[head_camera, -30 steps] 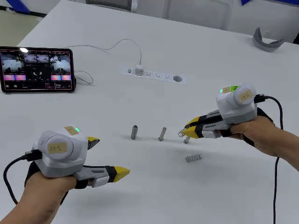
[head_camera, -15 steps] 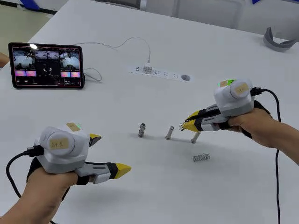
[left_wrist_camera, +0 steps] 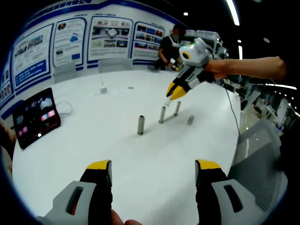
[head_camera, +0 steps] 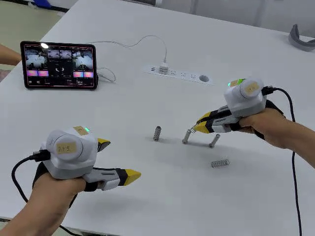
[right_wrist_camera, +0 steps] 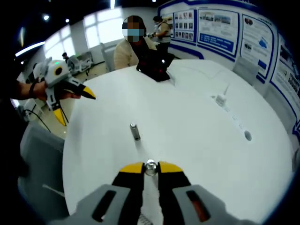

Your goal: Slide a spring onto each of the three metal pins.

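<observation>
Three metal pins stand in a row on the white table [head_camera: 147, 206]. The left pin [head_camera: 157, 133] [left_wrist_camera: 141, 125] [right_wrist_camera: 135, 131] wears a spring. The middle pin [head_camera: 186, 136] [left_wrist_camera: 162, 115] and right pin [head_camera: 214, 141] [left_wrist_camera: 177, 108] are bare. My right gripper [head_camera: 197, 128] [left_wrist_camera: 173, 92] [right_wrist_camera: 150, 168] is shut on a small spring [head_camera: 192, 129] [left_wrist_camera: 167, 101] [right_wrist_camera: 150, 165], held just above the middle pin's top. Another spring [head_camera: 220, 163] [left_wrist_camera: 190, 120] lies loose in front of the right pin. At the near left, my left gripper [head_camera: 118, 160] [left_wrist_camera: 153, 166] [right_wrist_camera: 75, 108] hovers open, holding nothing.
A tablet [head_camera: 59, 65] [left_wrist_camera: 35, 117] stands at the far left. A white power strip [head_camera: 177, 74] with a plugged cable lies behind the pins. A grey curved object [head_camera: 302, 42] sits at the far right. People [right_wrist_camera: 140, 47] are at the table's far end.
My right gripper, still holding the spring, has moved left from the right pin to above the middle pin. The head camera has shifted. The left gripper stays open in place.
</observation>
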`<state>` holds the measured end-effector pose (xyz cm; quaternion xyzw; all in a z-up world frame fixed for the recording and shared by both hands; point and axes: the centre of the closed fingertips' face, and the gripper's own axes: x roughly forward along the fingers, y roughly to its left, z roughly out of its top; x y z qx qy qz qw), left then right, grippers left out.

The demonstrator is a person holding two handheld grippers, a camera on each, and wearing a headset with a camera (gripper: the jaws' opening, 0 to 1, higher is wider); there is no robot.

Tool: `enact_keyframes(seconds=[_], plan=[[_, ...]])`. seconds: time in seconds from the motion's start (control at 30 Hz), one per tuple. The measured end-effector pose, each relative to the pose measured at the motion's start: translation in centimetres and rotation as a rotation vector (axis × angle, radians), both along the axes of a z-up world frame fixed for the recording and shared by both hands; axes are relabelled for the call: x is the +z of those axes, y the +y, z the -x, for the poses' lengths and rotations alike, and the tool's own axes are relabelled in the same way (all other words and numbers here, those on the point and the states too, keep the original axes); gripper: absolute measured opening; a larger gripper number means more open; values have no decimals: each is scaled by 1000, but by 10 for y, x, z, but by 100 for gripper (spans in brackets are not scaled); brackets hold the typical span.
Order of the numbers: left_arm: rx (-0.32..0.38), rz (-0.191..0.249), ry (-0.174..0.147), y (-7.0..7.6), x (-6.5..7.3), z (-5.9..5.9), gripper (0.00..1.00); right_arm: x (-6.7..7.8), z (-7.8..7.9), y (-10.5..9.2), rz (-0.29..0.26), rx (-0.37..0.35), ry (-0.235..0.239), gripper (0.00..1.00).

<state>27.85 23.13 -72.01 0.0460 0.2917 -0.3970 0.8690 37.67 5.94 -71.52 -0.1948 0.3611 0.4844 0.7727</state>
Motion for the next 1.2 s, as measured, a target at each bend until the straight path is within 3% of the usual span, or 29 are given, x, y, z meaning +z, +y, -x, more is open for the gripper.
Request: enact_keyframes(seconds=[0.6,0.8,1.2], plan=[[16,0,4,8,0,0,72,-5,-4,10,23,36,18,13],[16,1,4,8,0,0,72,-10,-2,11,65,65,18,13],[16,-2,7,8,0,2,72,-25,-3,16,88,81,32,13]])
